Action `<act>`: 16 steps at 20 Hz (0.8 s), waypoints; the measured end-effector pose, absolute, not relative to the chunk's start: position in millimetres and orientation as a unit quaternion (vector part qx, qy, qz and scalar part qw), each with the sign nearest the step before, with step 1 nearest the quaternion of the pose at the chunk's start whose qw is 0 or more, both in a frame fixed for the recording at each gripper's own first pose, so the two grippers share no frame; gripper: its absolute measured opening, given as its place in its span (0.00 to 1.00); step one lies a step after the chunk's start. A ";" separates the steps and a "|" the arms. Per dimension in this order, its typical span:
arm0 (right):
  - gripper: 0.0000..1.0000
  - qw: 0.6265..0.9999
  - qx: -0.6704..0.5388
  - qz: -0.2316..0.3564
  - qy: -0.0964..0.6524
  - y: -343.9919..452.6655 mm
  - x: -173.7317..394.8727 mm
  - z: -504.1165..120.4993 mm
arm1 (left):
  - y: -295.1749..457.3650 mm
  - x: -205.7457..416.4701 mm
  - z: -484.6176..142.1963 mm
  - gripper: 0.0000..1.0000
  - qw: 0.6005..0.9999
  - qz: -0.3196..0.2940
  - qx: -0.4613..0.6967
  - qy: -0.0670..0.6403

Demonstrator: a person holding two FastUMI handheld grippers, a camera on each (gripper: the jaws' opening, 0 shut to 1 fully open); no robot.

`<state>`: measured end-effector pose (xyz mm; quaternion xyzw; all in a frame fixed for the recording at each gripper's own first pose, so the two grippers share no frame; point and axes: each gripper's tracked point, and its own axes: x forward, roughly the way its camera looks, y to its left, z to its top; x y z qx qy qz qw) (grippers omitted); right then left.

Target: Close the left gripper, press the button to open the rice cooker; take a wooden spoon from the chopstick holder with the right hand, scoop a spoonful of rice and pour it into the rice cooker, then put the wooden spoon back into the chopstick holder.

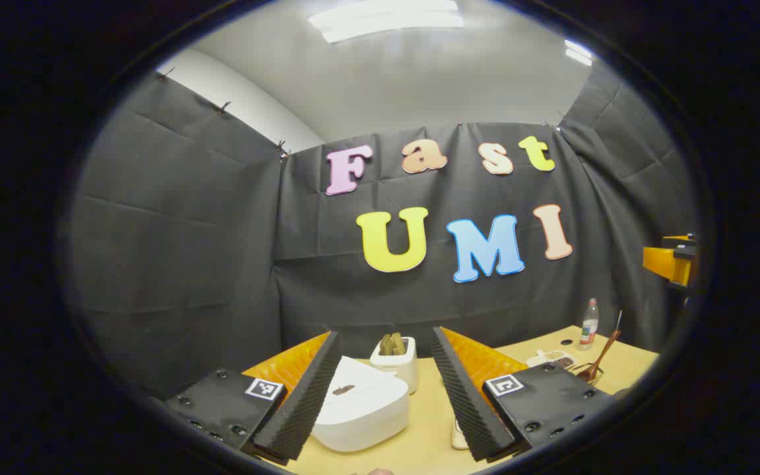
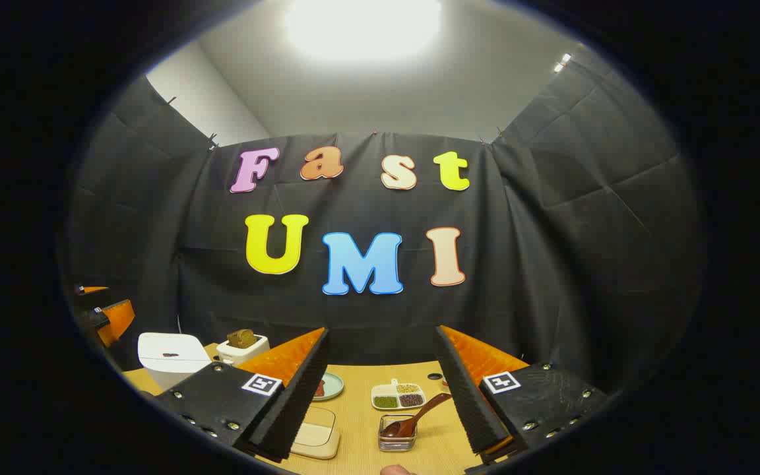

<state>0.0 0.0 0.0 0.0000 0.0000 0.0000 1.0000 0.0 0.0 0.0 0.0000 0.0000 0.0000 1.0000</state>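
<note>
Above table (image 2: 360, 402), both tongs (image 1: 385, 396) (image 2: 380, 396) agape, empty.

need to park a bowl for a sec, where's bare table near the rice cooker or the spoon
Bare tabletop lies right of the rice cooker, and a strip runs between the lidded box and the spoon's holder. Behind that, the green plate and divided tray crowd it.

black cloth walls (image 1: 189, 251), ceiling light (image 2: 360, 26)

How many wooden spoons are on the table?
1. The wooden spoon leans in a small clear holder on the table, just ahead of the right gripper's open jaws. Others may be hidden behind the grippers.
</note>
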 end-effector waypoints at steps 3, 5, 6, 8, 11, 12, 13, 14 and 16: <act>0.95 1.000 0.002 0.003 0.002 -0.9 3.5 -1.5 | 0.1 -2.9 1.4 1.00 1.000 0.004 0.006 -0.001; 0.95 1.000 -0.003 0.006 0.002 0.1 3.7 -0.4 | 4.8 -8.0 5.5 0.96 1.000 0.011 0.005 -0.009; 0.95 1.000 -0.006 0.006 -0.001 -0.8 4.0 0.4 | 5.9 -9.1 5.8 0.92 1.000 0.012 0.007 -0.010; 0.95 1.000 -0.005 0.011 -0.002 4.4 4.5 0.5 | 10.6 -8.9 4.9 1.00 1.000 0.020 0.010 -0.012; 0.95 1.000 -0.008 0.018 -0.004 8.4 4.0 2.6 | 13.5 -12.3 4.0 0.96 1.000 0.028 0.003 -0.013; 0.95 1.000 -0.010 0.019 -0.006 9.5 3.9 3.0 | 15.0 -12.6 2.3 0.96 1.000 0.029 0.003 -0.011; 0.95 1.000 -0.012 0.021 -0.007 10.7 3.3 3.8 | 15.8 -12.0 2.2 1.00 0.999 0.031 0.003 -0.012; 0.95 1.000 -0.014 0.022 -0.007 11.0 3.0 2.6 | 16.2 -12.0 3.0 1.00 0.999 0.032 0.003 -0.013; 0.95 1.000 -0.016 0.023 -0.007 11.2 3.4 1.5 | 17.0 -11.3 2.8 1.00 0.999 0.034 0.003 -0.014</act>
